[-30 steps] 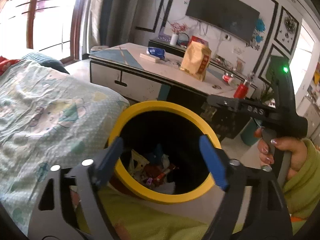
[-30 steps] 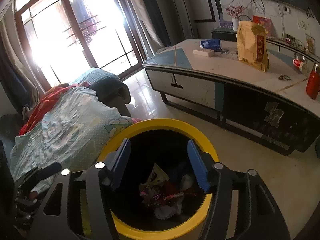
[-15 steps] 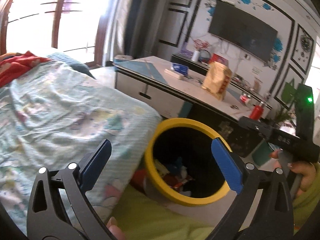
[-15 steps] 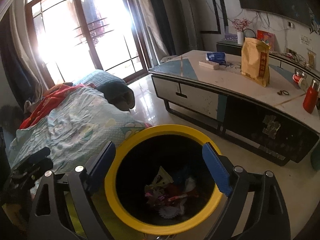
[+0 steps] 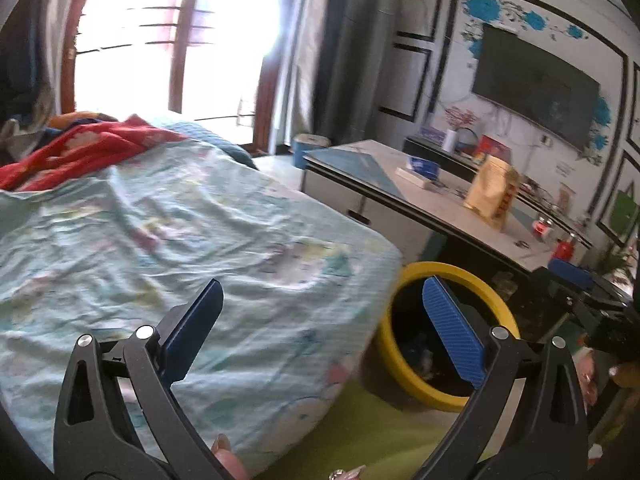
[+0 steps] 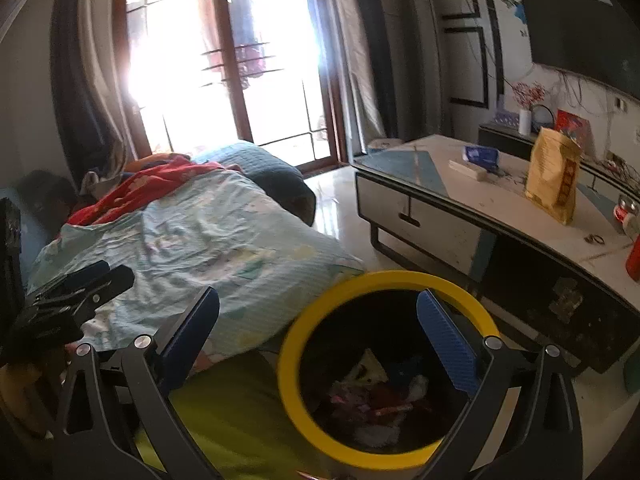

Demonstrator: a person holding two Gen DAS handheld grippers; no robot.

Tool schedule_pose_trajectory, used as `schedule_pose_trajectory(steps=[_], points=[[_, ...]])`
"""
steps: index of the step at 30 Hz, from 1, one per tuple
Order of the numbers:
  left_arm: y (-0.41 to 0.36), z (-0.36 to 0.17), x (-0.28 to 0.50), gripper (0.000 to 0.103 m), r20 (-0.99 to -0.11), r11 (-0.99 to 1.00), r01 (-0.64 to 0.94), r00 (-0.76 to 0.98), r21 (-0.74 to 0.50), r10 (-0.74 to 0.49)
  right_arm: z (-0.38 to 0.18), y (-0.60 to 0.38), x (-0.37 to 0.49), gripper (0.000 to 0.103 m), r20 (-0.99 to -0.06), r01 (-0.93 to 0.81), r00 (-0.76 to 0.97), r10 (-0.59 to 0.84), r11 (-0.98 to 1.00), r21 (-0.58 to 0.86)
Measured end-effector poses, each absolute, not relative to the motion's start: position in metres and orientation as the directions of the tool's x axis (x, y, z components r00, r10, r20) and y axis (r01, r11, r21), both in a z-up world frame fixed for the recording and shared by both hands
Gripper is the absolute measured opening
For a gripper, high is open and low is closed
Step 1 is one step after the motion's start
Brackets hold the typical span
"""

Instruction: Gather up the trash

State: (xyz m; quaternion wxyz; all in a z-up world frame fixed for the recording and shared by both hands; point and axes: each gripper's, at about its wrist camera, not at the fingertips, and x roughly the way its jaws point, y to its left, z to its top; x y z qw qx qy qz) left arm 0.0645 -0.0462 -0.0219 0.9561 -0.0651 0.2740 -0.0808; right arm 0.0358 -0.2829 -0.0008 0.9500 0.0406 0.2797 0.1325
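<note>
A black trash bin with a yellow rim (image 6: 400, 276) stands on the floor beside the bed, with mixed wrappers (image 6: 372, 396) in its bottom. My right gripper (image 6: 318, 340) is open and empty, raised above the bin's left side. My left gripper (image 5: 322, 330) is open and empty, over the edge of the bed; the bin's yellow rim (image 5: 452, 270) shows low right in its view. The left gripper's body also shows at the left of the right wrist view (image 6: 76, 288).
A bed with a light blue patterned quilt (image 5: 180, 232) and a red blanket (image 6: 156, 188) fills the left. A low table (image 6: 496, 200) on the right holds a yellow bag (image 6: 554, 176), a blue pack and a red bottle. Shiny floor lies between bed and table.
Both grippers opened wider and lifted back from the bin. The left gripper swung left, from over the bin to over the bed. The right view shifted slightly left.
</note>
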Motion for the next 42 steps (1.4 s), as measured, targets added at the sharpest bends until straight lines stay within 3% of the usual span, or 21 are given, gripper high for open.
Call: schedule_pose_trajectory(steps=[12, 18, 26, 42], points=[[-0.014, -0.005, 0.015, 0.092, -0.415, 0.993, 0.016, 0.908, -0.113, -0.062, 0.010, -0.236, 0.001, 0.096, -0.325, -0.289, 0.899, 0.294, 0.955, 0.064], [-0.015, -0.004, -0.009, 0.092, -0.373, 0.996, 0.007, 0.927, -0.089, -0.040, 0.010, -0.230, -0.008, 0.097, -0.277, -0.297, 0.916, 0.291, 0.955, 0.019], [-0.018, -0.005, -0.018, 0.092, -0.328, 0.997, -0.009, 0.945, -0.081, -0.018, 0.001, -0.231, -0.011, 0.096, -0.241, -0.265, 0.936, 0.257, 0.964, 0.001], [-0.021, -0.008, -0.019, 0.092, -0.344, 0.996, -0.014, 0.939, -0.088, -0.018, -0.008, -0.229, -0.007, 0.097, -0.255, -0.273, 0.929, 0.267, 0.962, 0.013]])
